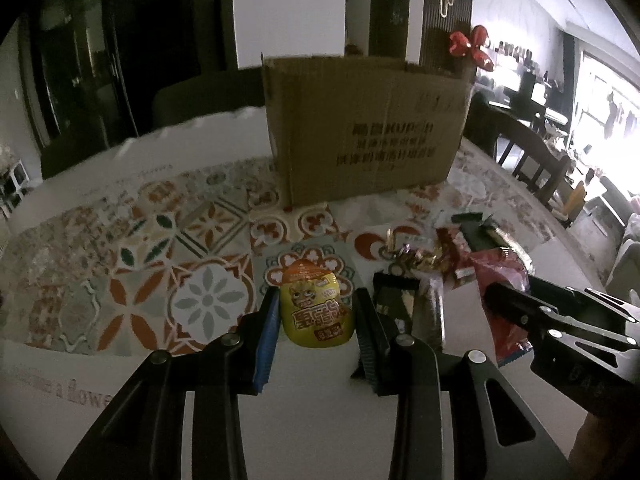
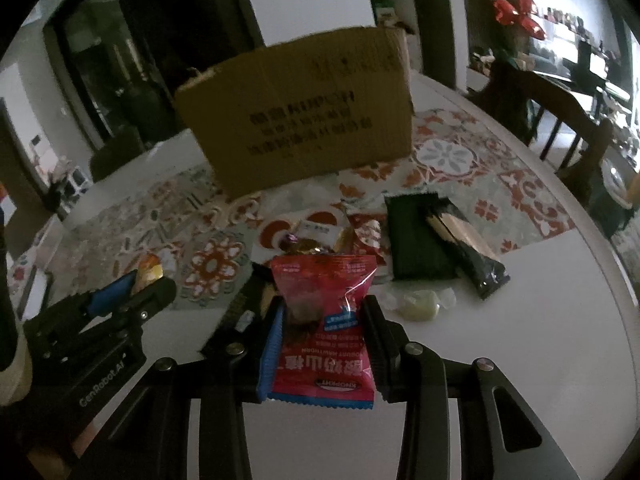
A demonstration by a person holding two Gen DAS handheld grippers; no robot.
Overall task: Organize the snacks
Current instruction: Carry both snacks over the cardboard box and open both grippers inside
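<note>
In the left wrist view my left gripper (image 1: pixel 316 300) is shut on a yellow snack pouch (image 1: pixel 316 310) with a cartoon face, held between both fingers. In the right wrist view my right gripper (image 2: pixel 324 308) is shut on a red hawthorn snack packet (image 2: pixel 324 328). A brown cardboard box (image 1: pixel 368 128) stands on the table behind the snacks; it also shows in the right wrist view (image 2: pixel 304 116). The right gripper shows at the right of the left wrist view (image 1: pixel 560 320), and the left gripper at the left of the right wrist view (image 2: pixel 120 300).
Loose snacks lie on the patterned tablecloth (image 2: pixel 452 156): a dark green packet (image 2: pixel 416 236), a black stick packet (image 2: pixel 464 248), gold-wrapped candies (image 2: pixel 308 244), a pale jelly candy (image 2: pixel 420 304). A wooden chair (image 2: pixel 560 120) stands at the right. The round table edge (image 2: pixel 592 280) curves on the right.
</note>
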